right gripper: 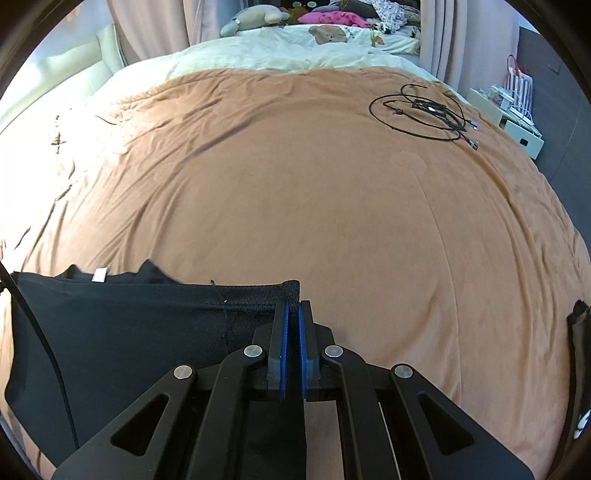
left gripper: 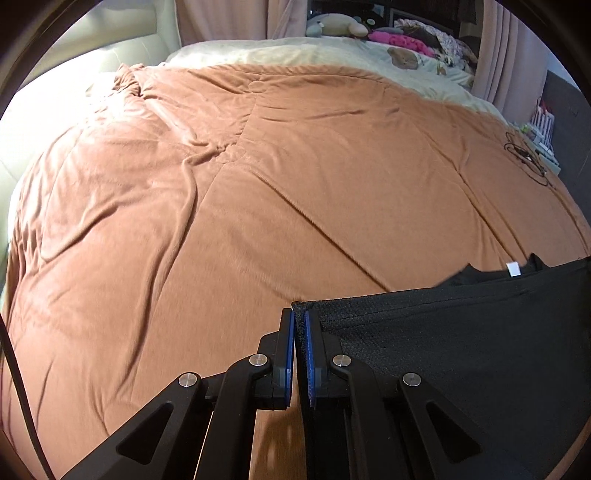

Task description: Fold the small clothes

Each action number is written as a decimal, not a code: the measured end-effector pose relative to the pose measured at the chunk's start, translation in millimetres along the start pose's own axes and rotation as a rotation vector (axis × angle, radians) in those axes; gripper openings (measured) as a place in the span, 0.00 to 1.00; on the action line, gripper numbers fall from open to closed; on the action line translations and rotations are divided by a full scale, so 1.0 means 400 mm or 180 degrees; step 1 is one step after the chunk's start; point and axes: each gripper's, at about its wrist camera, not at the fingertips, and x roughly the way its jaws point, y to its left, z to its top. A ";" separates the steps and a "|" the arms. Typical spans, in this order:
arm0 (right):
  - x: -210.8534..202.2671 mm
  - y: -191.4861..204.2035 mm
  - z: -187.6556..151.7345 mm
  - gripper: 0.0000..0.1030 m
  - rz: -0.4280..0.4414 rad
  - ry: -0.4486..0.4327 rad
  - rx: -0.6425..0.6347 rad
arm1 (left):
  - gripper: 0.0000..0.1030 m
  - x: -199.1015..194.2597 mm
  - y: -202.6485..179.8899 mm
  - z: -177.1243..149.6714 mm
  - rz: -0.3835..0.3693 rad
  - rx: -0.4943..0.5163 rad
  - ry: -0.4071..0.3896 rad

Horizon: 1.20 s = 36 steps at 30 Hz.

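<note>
1. The left hand-held gripper [left gripper: 299, 321] is clamped on one corner of the black garment [left gripper: 461, 350].
2. The right hand-held gripper [right gripper: 292, 308] pinches the opposite corner [right gripper: 290, 290] — the hem stretched taut between them, over the bed.
3. Beyond: brown blanket [right gripper: 314, 192] — coiled black cables [right gripper: 424, 114], then plush toys [right gripper: 255, 16].

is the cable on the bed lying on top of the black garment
No, in the right wrist view the cable lies coiled on the brown blanket far across the bed, well apart from the black garment.

No readable text; white garment tag [left gripper: 513, 268] blank.
</note>
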 end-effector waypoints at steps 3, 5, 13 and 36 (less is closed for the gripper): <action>0.040 0.005 0.023 0.01 -0.0066 0.0037 0.0002 | 0.06 0.029 -0.005 0.022 0.0040 0.0017 0.0007; 0.062 0.012 0.038 0.01 -0.0102 0.0039 0.0012 | 0.06 0.045 -0.006 0.035 0.0087 -0.0013 -0.0007; 0.101 0.010 0.069 0.19 -0.0165 0.0122 0.0205 | 0.11 0.084 0.009 0.057 0.0314 -0.0161 0.0155; -0.158 0.023 -0.185 0.55 0.0217 0.0123 -0.0062 | 0.11 -0.128 -0.030 -0.242 -0.0147 -0.0213 0.0369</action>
